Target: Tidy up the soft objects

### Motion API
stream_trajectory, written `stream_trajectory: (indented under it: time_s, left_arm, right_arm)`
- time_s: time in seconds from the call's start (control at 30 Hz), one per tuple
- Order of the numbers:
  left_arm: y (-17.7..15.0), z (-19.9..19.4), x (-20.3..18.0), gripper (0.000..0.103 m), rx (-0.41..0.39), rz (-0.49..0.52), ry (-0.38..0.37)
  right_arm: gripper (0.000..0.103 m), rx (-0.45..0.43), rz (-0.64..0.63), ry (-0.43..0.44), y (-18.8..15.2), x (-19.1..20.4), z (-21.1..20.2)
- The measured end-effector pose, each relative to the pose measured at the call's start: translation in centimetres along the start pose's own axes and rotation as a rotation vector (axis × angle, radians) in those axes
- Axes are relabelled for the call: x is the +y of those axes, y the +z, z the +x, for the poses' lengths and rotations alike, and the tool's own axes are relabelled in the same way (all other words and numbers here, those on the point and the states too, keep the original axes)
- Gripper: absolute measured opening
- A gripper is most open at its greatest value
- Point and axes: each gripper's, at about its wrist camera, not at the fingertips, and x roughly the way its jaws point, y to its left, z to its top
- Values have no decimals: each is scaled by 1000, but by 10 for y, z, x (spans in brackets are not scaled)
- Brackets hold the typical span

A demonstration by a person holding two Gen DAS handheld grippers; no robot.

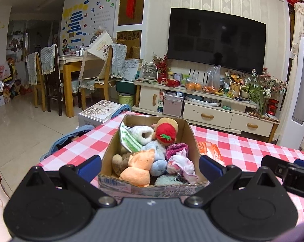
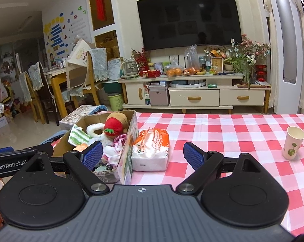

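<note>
Tissue pack (image 2: 150, 150) beside toy-filled cardboard box (image 2: 129, 141).

A cardboard box (image 1: 189, 136) heaped with soft toys (image 1: 138, 166) blocks the left side of the checkered desk (image 2: 232, 133), its walls standing between the wide-spread fingers of the left claw (image 1: 149, 166). A tissue pack (image 2: 150, 150) lies just beside the box's right wall. Open cloth stretches from there to a paper cup (image 2: 294, 143) near the right edge.
</note>
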Motion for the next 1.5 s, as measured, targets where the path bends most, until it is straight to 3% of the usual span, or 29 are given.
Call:
stream_trajectory:
  time_s: [1.1,1.5]
  left_arm:
    - [-11,-4,10,102,10,-17,-8]
    - [-17,10,1,102,38,-19,-63]
  right_arm:
    - [103,8,-47,8,-16,12,0]
    - [103,8,11,3,-22,-4,-1]
